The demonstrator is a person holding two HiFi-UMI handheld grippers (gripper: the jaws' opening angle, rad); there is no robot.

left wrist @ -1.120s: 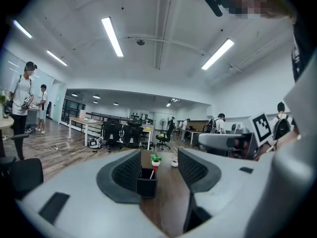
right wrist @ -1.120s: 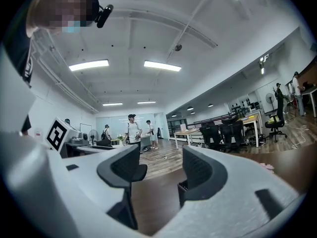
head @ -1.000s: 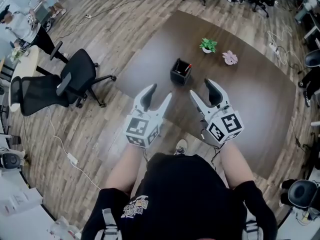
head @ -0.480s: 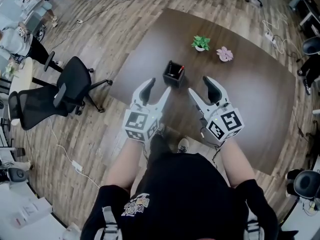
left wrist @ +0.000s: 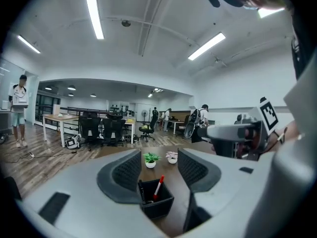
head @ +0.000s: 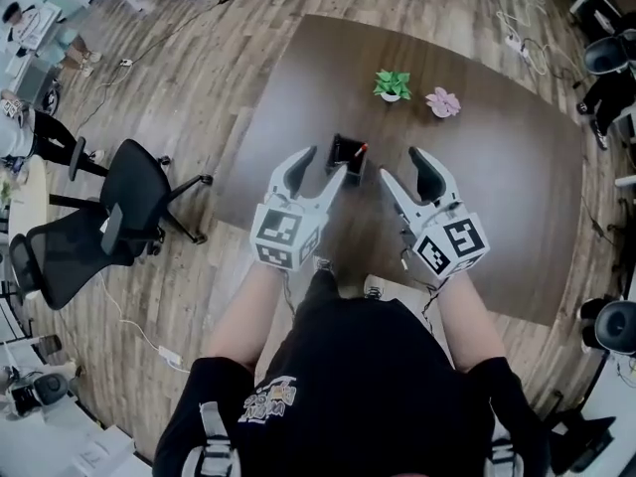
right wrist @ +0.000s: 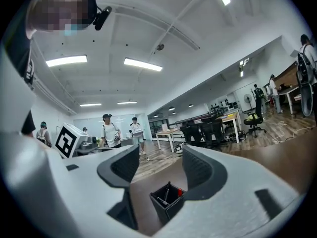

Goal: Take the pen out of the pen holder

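Currently L gripper (head: 324, 165) and R gripper (head: 399, 167) are held over the table (head: 497, 187), jaws wide apart, nothing gripped. Black pen holder (head: 346, 153) sits just ahead, betw. both. Red-capped pen (left wrist: 158, 187) stands tilted inside it.

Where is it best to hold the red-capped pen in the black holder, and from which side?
Grip the pen at its upper end, near the red cap, coming from above. It leans inside the pen holder, and only that end rises above the rim; the walls block a lower side approach.
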